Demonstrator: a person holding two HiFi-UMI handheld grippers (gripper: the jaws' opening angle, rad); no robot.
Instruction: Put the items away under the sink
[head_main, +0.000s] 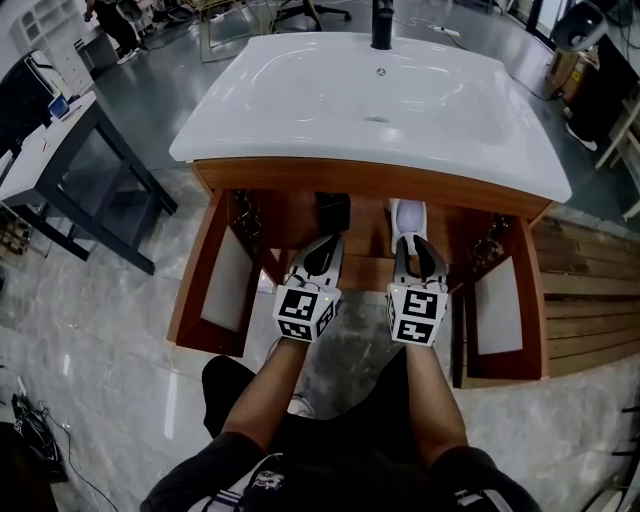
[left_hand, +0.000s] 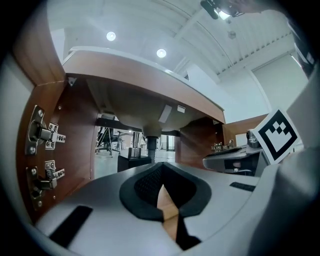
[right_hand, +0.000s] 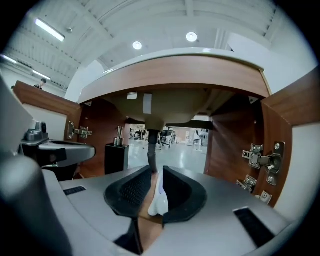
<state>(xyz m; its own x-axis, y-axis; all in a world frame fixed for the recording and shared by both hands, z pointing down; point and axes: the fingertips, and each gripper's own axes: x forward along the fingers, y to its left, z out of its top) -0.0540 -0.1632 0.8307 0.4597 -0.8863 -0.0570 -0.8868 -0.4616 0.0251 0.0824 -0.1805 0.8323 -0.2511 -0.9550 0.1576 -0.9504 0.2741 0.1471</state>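
A wooden cabinet (head_main: 370, 180) under a white sink (head_main: 300, 110) stands with both doors swung out. Inside, left of the drain pipe (right_hand: 151, 147), a black pump dispenser (head_main: 331, 211) (right_hand: 116, 155) (left_hand: 134, 156) stands upright. My right gripper (head_main: 412, 245) (right_hand: 156, 175) points into the opening, shut on a small white container (right_hand: 160, 197) (head_main: 407, 214) that sits between its pads. My left gripper (head_main: 322, 252) (left_hand: 161, 169) is beside it at the cabinet front, shut, with nothing between its fingers.
The left door (head_main: 215, 285) and right door (head_main: 500, 310) flank the two grippers, with metal hinges (left_hand: 42, 135) (right_hand: 262, 160) on the side walls. A dark table (head_main: 70, 150) stands to the left and wooden planks (head_main: 590, 290) lie to the right.
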